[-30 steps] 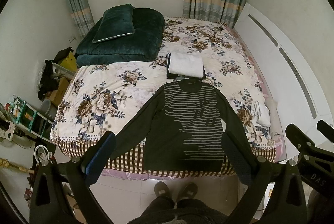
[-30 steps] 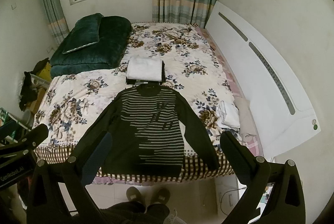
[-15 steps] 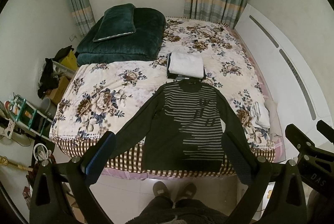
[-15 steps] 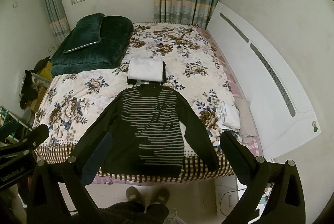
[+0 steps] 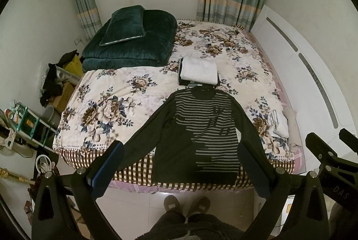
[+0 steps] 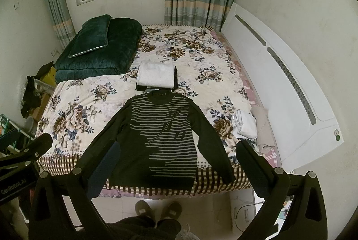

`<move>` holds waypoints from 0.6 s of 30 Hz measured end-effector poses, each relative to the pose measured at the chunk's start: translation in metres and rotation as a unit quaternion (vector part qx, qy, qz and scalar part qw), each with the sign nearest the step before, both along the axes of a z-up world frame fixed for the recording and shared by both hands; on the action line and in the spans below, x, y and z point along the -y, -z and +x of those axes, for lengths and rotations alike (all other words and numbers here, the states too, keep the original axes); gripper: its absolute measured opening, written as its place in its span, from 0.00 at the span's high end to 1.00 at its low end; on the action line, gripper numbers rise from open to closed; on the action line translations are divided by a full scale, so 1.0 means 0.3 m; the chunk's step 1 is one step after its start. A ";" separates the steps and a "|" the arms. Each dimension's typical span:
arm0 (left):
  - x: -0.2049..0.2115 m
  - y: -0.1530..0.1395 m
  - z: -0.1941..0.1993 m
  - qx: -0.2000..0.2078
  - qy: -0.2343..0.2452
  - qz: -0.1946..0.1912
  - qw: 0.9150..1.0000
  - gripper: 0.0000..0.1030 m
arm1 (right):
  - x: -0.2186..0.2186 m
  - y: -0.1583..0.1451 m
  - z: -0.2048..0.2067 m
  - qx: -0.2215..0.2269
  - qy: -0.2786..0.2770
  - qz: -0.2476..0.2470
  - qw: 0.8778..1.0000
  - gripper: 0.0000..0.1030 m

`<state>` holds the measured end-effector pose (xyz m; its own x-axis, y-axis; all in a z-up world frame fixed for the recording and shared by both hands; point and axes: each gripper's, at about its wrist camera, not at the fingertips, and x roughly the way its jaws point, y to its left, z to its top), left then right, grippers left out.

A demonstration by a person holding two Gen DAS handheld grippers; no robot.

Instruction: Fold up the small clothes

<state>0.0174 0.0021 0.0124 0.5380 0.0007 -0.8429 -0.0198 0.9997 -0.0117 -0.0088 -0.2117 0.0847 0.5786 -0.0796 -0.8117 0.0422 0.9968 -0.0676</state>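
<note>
A dark striped long-sleeve sweater (image 5: 201,130) lies flat, face up, at the near edge of the floral bed (image 5: 125,101), sleeves spread, hem hanging over the edge. It also shows in the right wrist view (image 6: 161,135). My left gripper (image 5: 179,164) is open and empty, held high above the floor in front of the bed. My right gripper (image 6: 176,164) is open and empty too, at a similar height. Neither touches the sweater.
A folded white garment (image 5: 199,71) on a dark stack lies just beyond the sweater's collar. Crumpled white and beige clothes (image 6: 246,126) lie at the bed's right edge. A green quilt and pillow (image 5: 129,38) fill the far left. My slippered feet (image 5: 185,206) stand on the tiled floor.
Both grippers have drifted slightly back and up; the view shows a little more floor. The sweater has not moved.
</note>
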 end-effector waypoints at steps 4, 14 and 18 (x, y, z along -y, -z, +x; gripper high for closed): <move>0.001 0.001 -0.002 0.001 0.000 0.000 1.000 0.00 | 0.004 0.003 -0.005 0.001 0.000 0.000 1.000 0.00; 0.031 -0.013 0.050 0.017 0.000 0.006 1.000 0.00 | -0.003 0.015 0.016 -0.004 0.006 0.015 1.000 0.00; 0.034 0.075 0.142 0.048 -0.010 0.042 0.998 0.00 | 0.058 0.103 0.068 -0.018 0.042 0.048 0.998 0.00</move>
<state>0.0600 -0.0080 -0.0101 0.6163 0.0810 -0.7834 -0.0423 0.9967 0.0697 0.0115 -0.2292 0.0538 0.5434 -0.0476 -0.8381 0.1256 0.9918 0.0250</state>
